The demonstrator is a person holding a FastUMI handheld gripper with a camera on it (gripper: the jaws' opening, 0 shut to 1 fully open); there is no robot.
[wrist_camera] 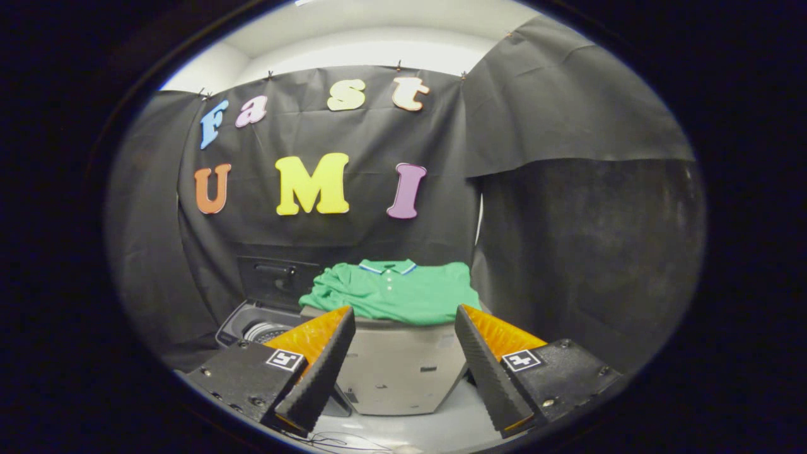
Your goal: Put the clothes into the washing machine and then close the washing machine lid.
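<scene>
We see our gripper (403,359), its two wedge-shaped fingers (318,372) parted with nothing between them; their inner faces are ribbed; each sits on a flat block studded with screws; each block bears a small square black-and-white marker (285,360).

A grey box (403,369) stands on a white surface (454,429). Black cloth (567,221) forms the booth wall behind and to both sides. Thin dark cables (340,439) lie on the surface near the box.
</scene>
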